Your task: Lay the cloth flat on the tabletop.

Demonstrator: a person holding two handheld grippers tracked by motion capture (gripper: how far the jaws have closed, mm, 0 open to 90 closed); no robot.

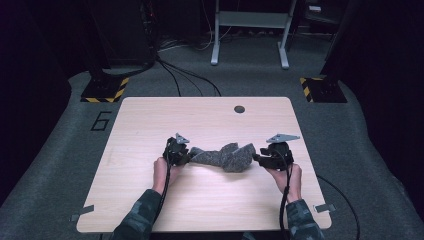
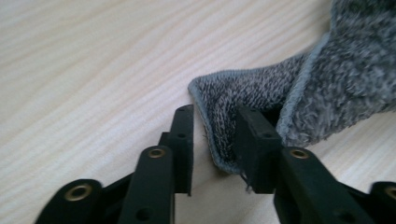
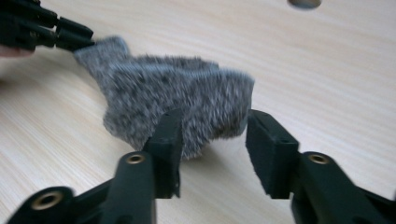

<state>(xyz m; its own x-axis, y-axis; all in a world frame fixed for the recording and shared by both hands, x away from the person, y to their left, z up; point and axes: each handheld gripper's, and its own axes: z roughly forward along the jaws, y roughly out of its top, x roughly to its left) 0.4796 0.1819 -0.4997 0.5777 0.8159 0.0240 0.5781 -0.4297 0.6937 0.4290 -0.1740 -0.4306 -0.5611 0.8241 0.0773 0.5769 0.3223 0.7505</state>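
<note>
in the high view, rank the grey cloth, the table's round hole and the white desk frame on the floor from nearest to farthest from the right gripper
From the right gripper:
1. grey cloth, on the table just beside its jaws.
2. round hole, near the table's far edge.
3. white desk frame, on the floor beyond the table.

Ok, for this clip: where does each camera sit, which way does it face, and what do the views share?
High view: above the person's side, looking forward and down on the table; both forearms, left gripper and right gripper show, either side of the grey cloth.
Left gripper view: rides the left gripper, looking low along its open jaws, the cloth's hemmed corner between them.
Right gripper view: rides the right gripper, jaws open just short of the cloth; the left gripper shows top left.
Shared: all three show the cloth and tabletop.
</note>
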